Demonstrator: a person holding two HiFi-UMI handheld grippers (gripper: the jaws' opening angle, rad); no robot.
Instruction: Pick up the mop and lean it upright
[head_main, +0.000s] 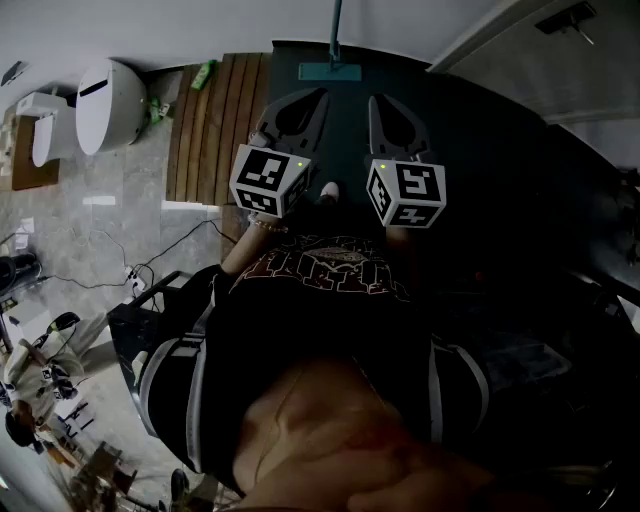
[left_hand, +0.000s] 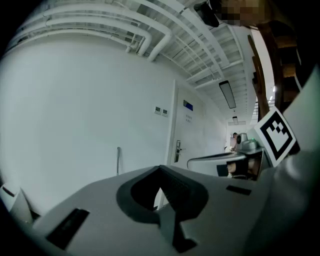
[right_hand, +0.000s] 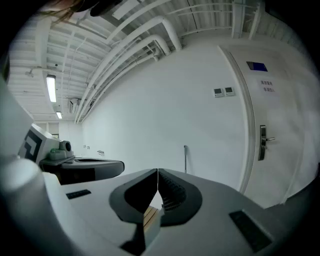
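Note:
The mop stands upright against the white wall, with its teal head (head_main: 331, 71) on the dark floor and its thin handle (head_main: 336, 22) rising straight up. Its grey handle (left_hand: 118, 160) shows against the wall in the left gripper view, and the same handle (right_hand: 185, 158) appears in the right gripper view. My left gripper (head_main: 300, 102) and right gripper (head_main: 386, 104) hang side by side well short of the mop, both pointing toward it. Both have their jaws shut with nothing between them. Neither touches the mop.
Wooden slats (head_main: 222, 128) lie left of the dark floor mat (head_main: 470, 150). A white rounded unit (head_main: 106, 102) sits at the far left, and cables (head_main: 110, 262) trail over the tiled floor. A door with a lever handle (right_hand: 265, 142) is right of the mop.

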